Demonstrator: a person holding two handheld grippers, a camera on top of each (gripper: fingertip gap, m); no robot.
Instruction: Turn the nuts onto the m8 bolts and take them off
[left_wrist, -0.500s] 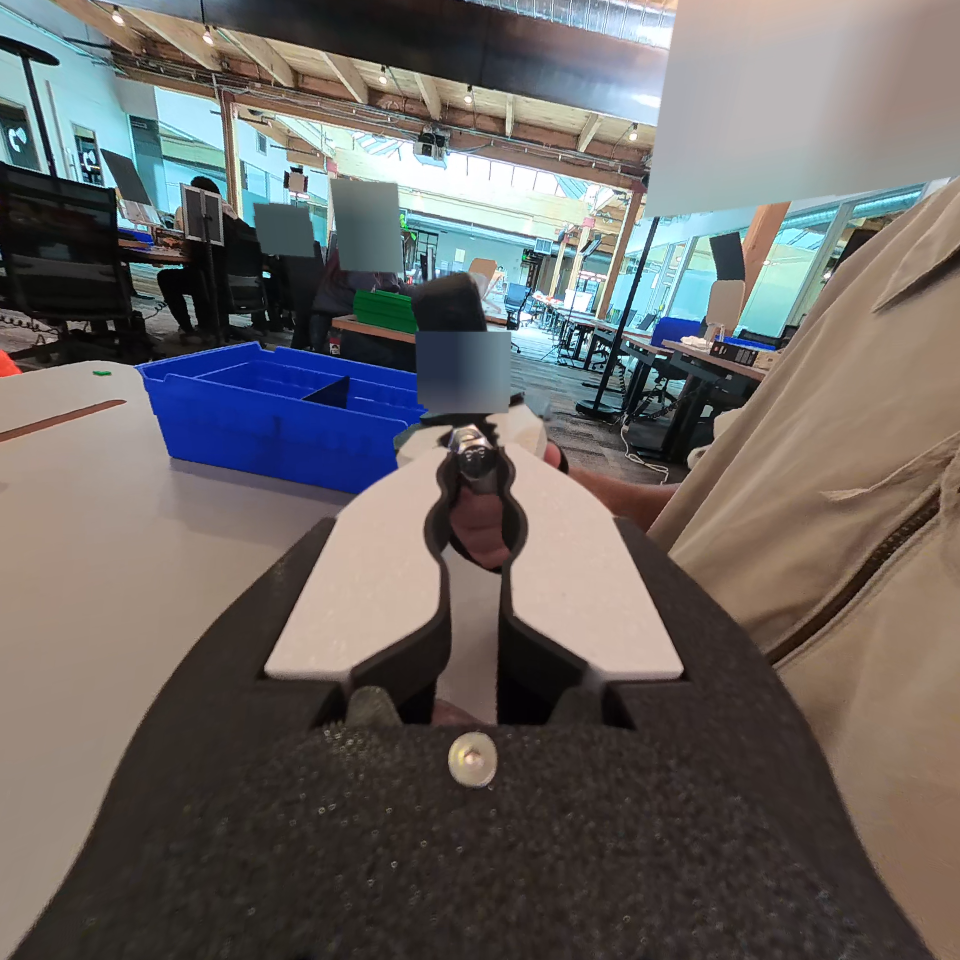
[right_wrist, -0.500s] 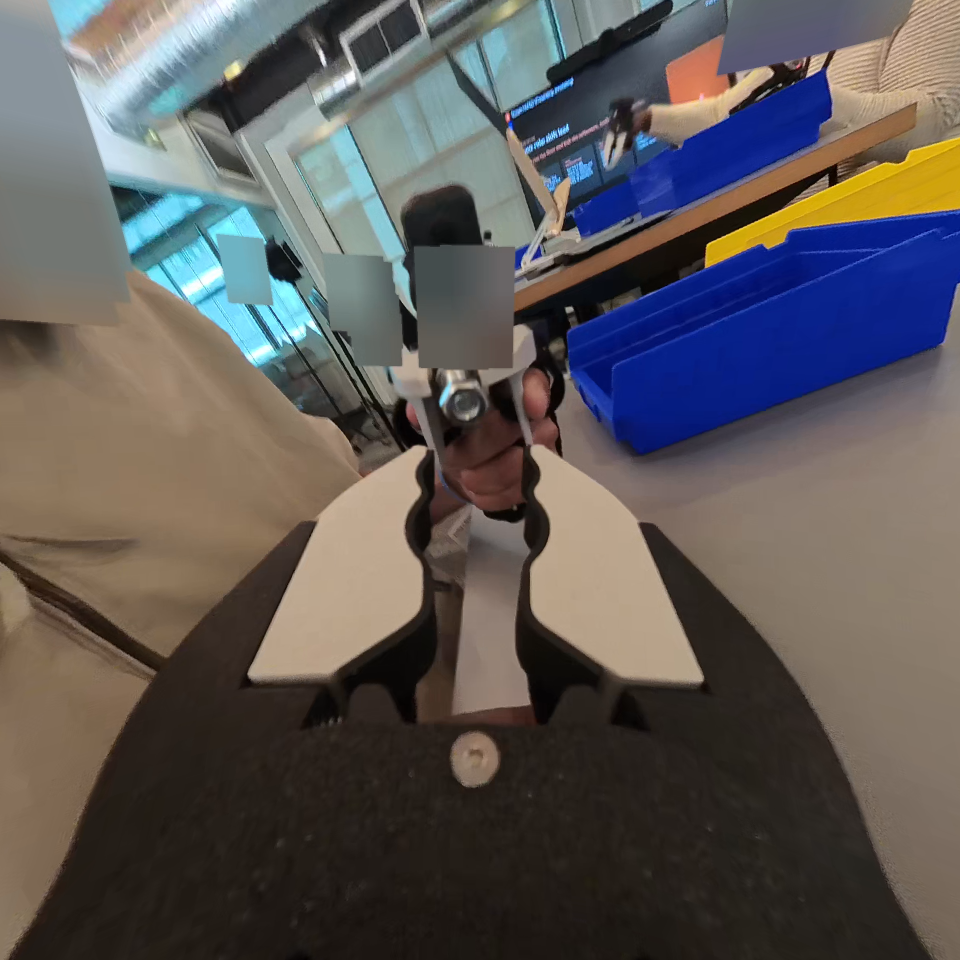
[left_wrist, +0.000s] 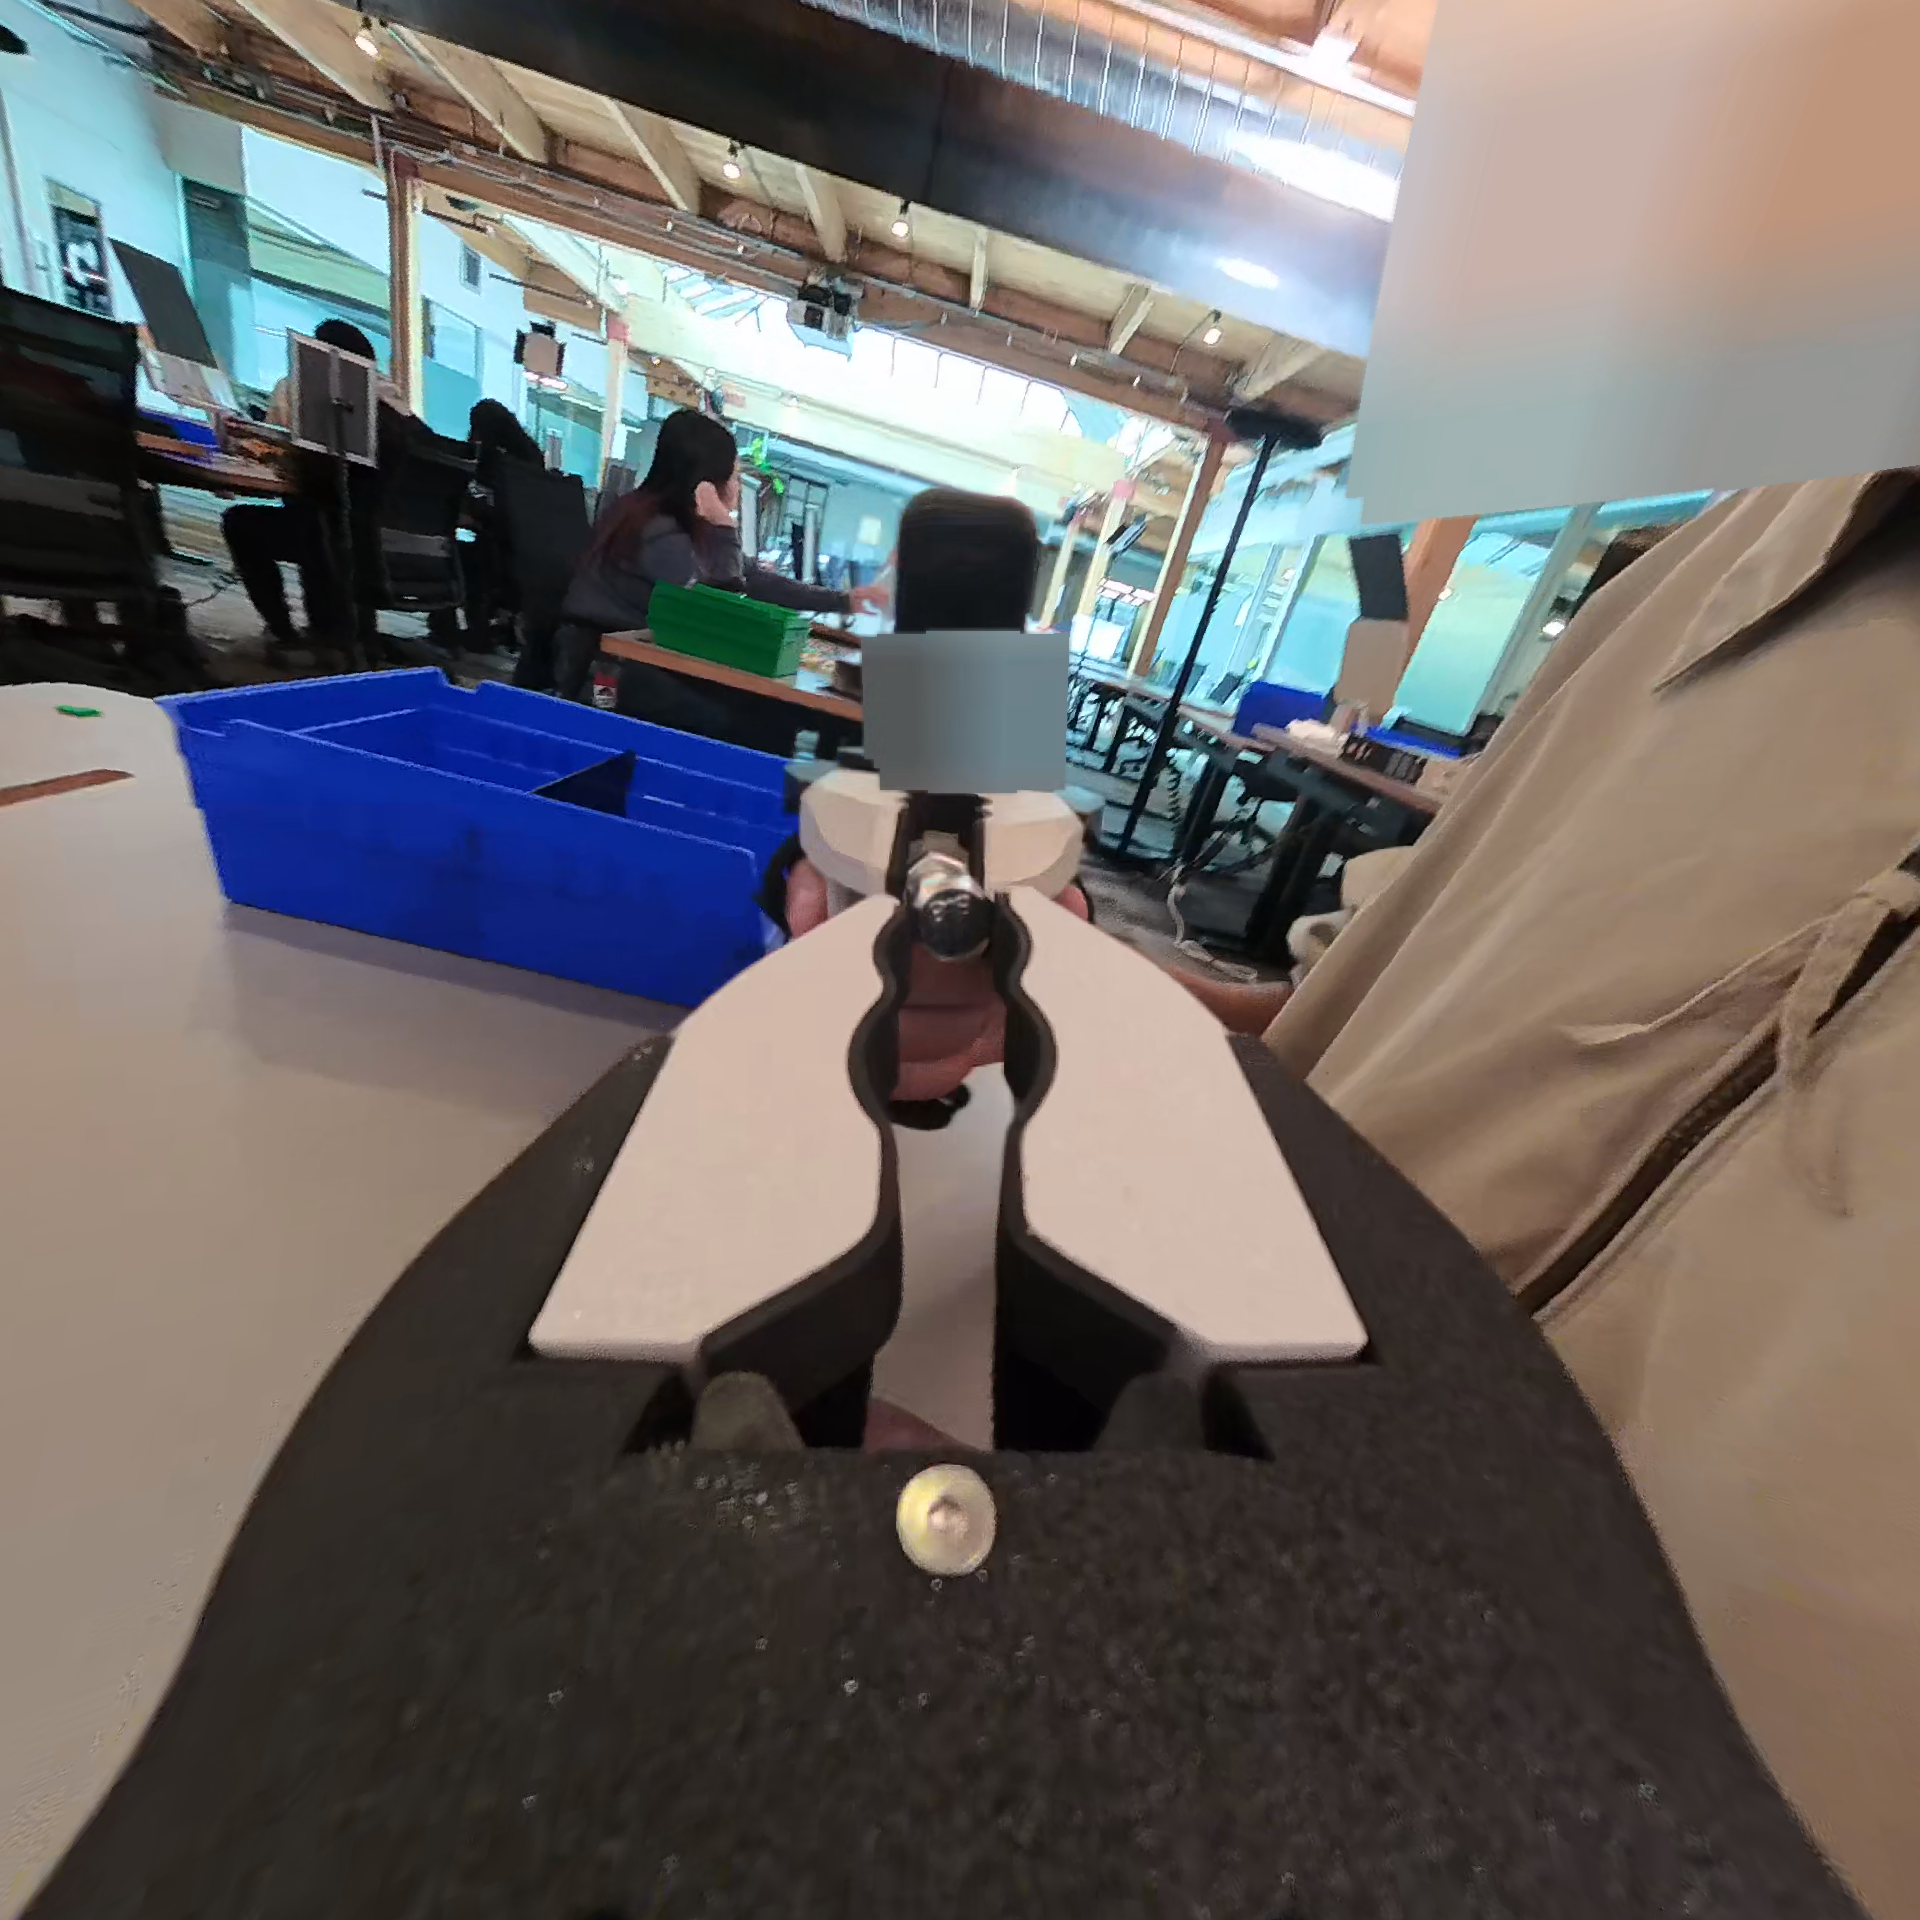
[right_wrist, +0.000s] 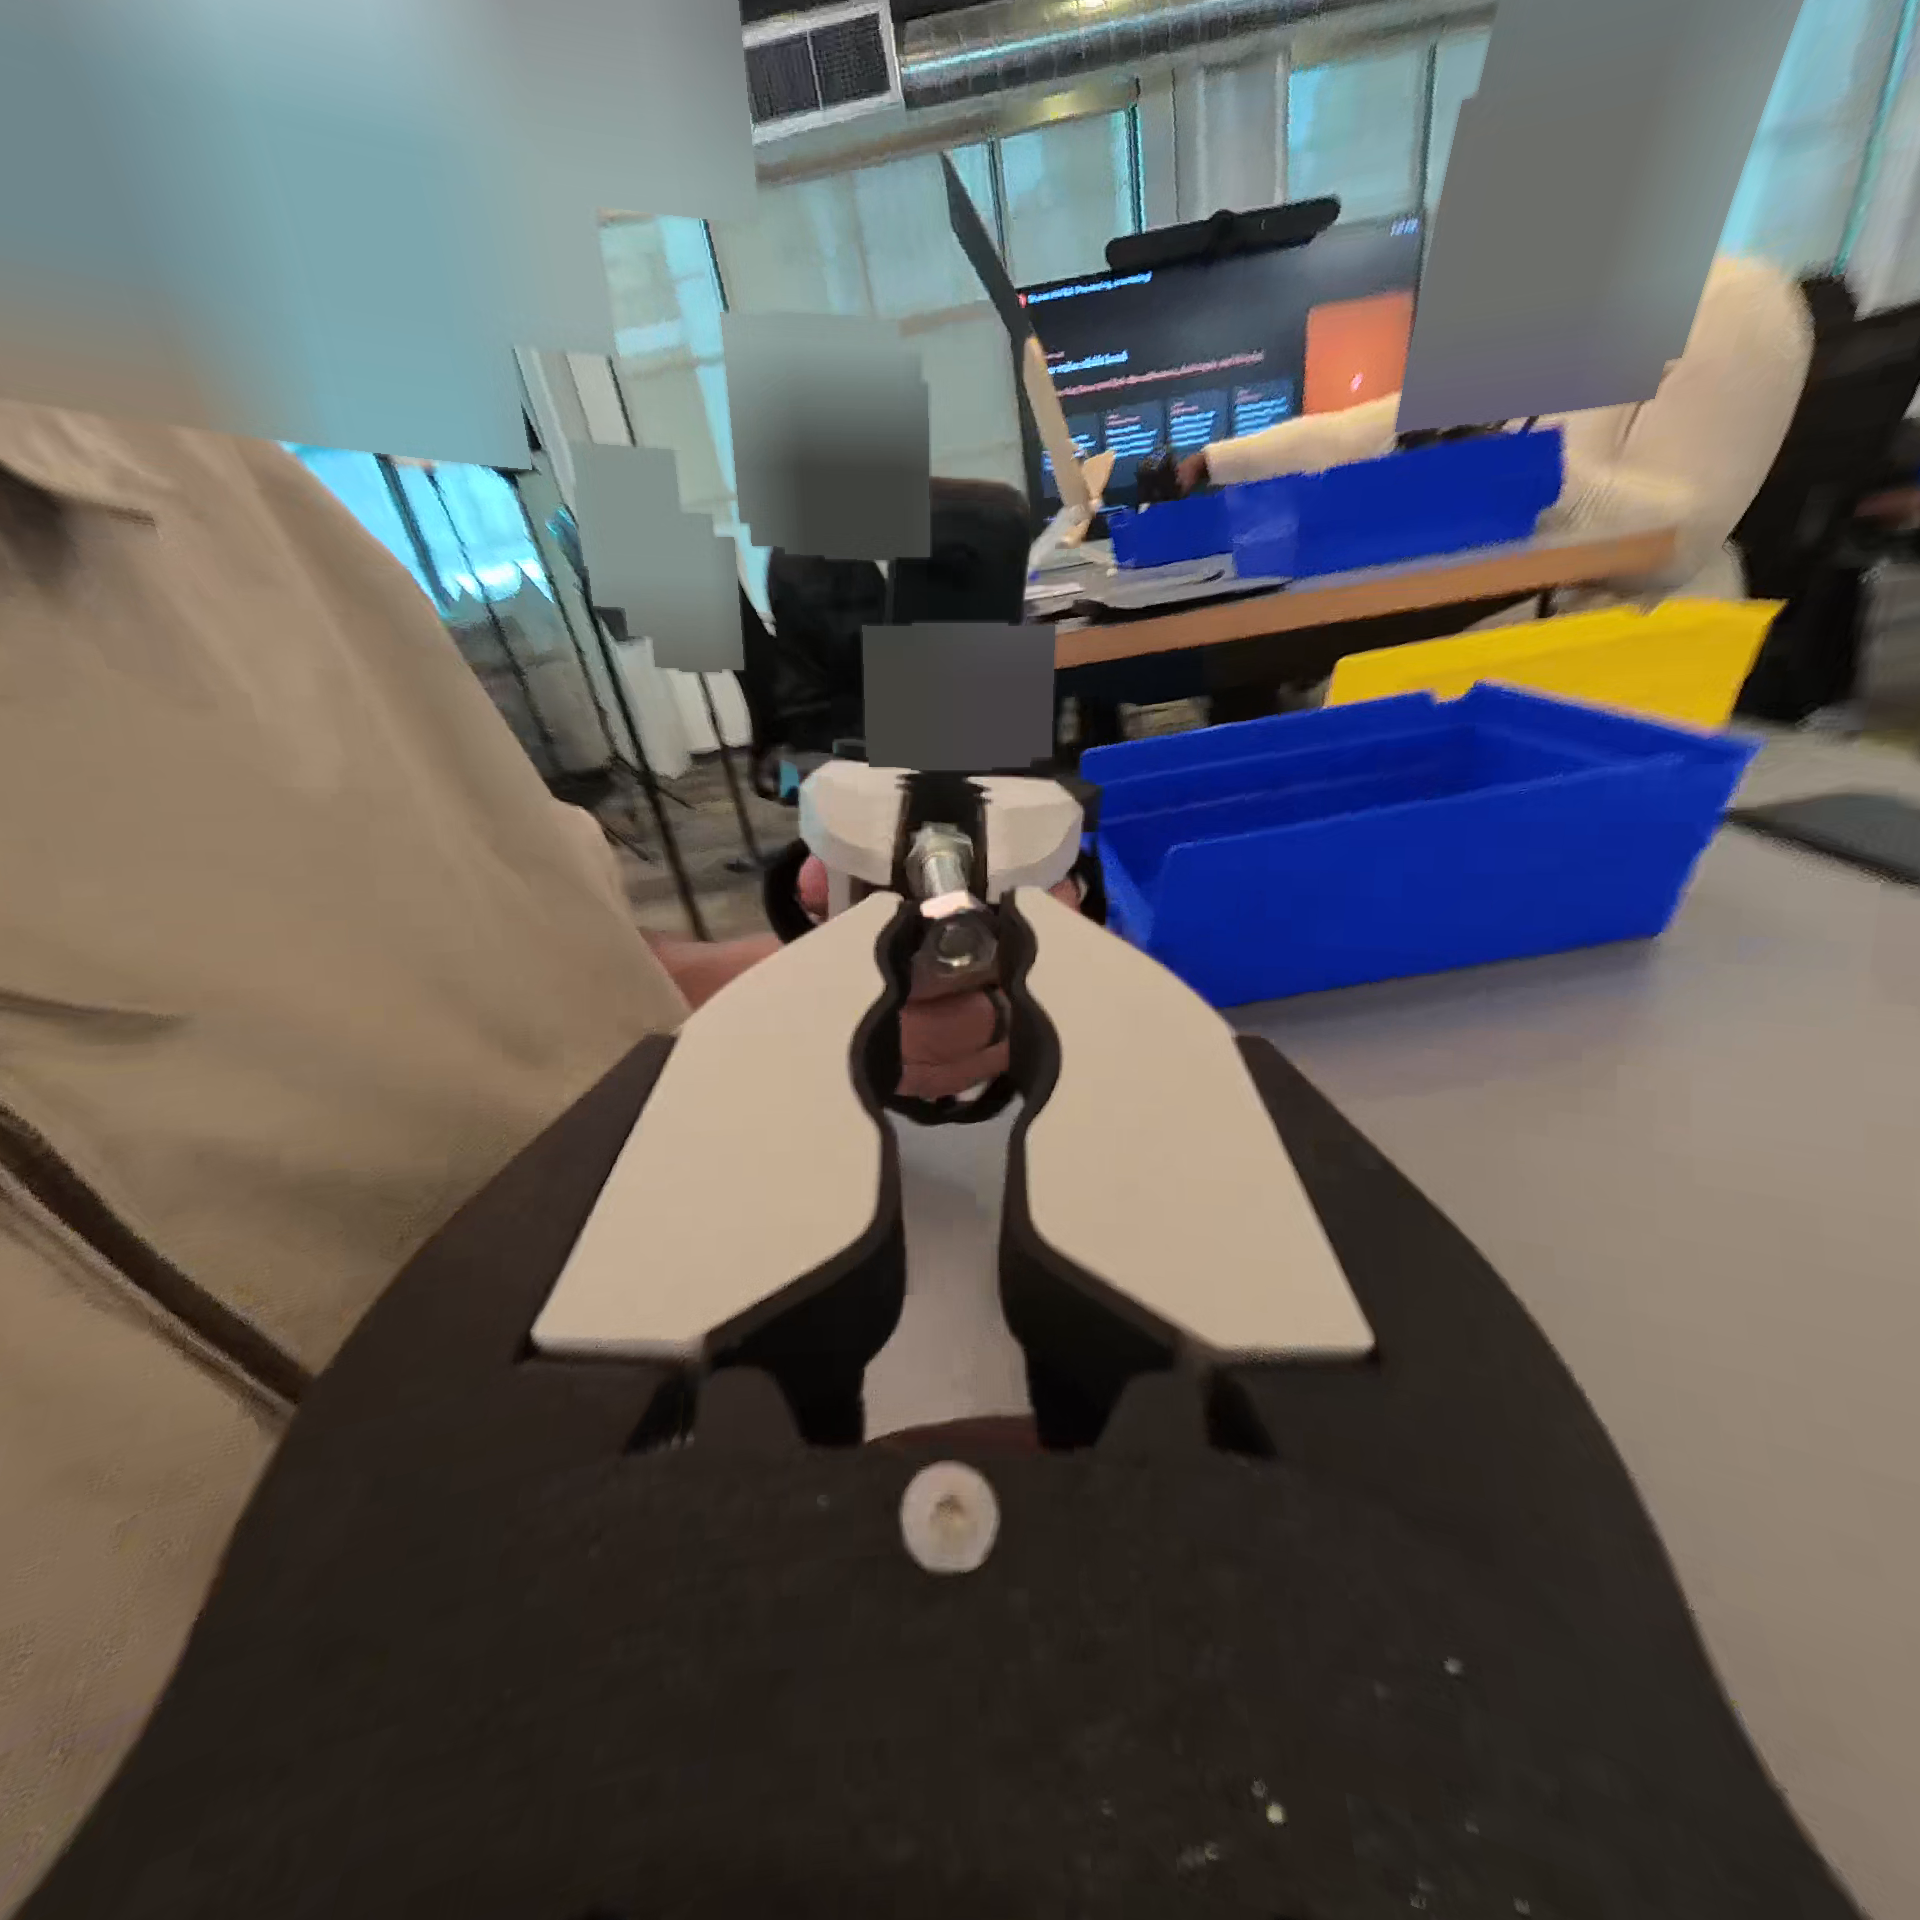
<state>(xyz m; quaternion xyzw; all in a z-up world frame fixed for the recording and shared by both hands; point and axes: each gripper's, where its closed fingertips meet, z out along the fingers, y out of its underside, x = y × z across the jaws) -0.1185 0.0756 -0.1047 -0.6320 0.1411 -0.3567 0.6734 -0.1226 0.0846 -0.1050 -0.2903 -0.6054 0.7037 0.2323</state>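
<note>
Left gripper (left_wrist: 951, 925) clenches the bolt (left_wrist: 948, 920) head; right gripper (right_wrist: 951, 940) clenches the nut (right_wrist: 951, 945). Keep both coaxial, twisting the nut squarely to avoid cross-threading.

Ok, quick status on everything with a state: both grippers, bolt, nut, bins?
left gripper: jaws shut on the bolt's head end
right gripper: jaws shut on the nut
bolt: held level between the two grippers, above the table
nut: on the bolt's threaded end
blue bin: on the table, open, looks empty
yellow bin: behind the blue one, contents hidden
</note>
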